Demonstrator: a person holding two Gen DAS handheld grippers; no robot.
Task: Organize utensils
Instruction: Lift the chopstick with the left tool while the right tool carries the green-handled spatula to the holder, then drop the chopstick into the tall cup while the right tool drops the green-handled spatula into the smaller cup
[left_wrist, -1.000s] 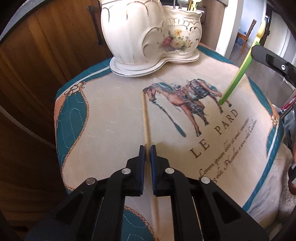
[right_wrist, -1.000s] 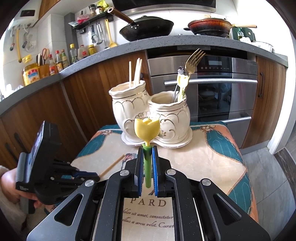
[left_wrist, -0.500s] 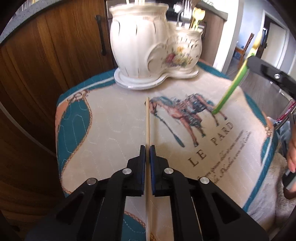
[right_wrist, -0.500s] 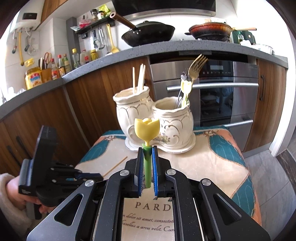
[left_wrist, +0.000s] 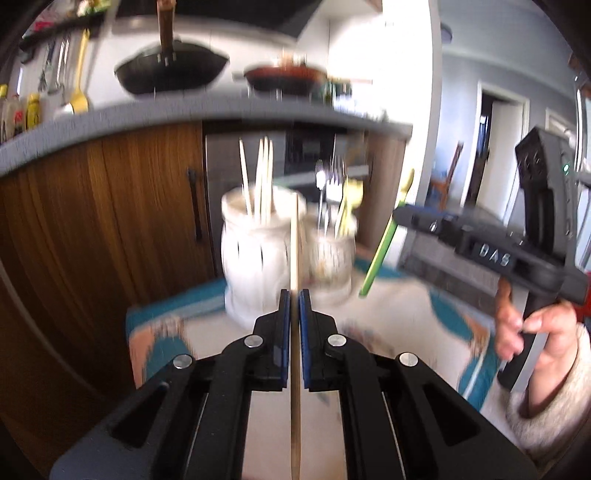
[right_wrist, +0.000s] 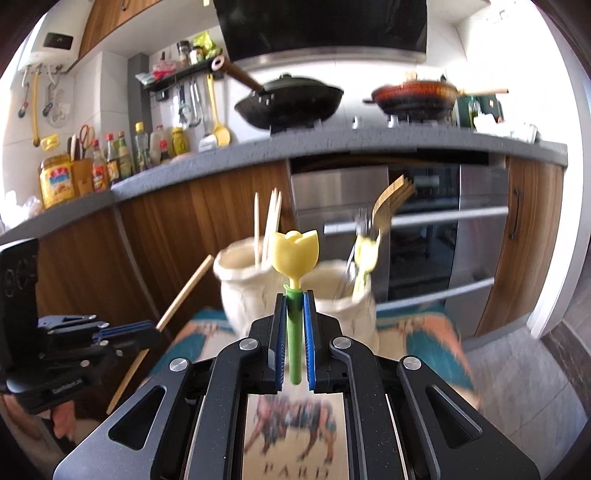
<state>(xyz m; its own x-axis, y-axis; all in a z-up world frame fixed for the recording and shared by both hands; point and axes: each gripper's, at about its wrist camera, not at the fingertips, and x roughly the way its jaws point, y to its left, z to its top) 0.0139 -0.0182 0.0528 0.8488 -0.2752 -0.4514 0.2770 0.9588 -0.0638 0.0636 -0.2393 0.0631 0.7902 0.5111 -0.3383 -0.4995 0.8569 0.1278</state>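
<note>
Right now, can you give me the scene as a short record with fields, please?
left gripper: shut on a wooden chopstick, lifted off the cloth
right gripper: shut on the green stem of a yellow tulip utensil, held upright
holder: cream double pot on a printed cloth
left pot: holds pale chopsticks
right pot: holds forks
image: blurred by motion

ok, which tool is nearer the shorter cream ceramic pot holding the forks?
Right, likely. Right tool, gripping the green-stemmed yellow tulip utensil, faces the shorter cream pot; left tool, gripping a wooden chopstick, is off past the taller pot.
</note>
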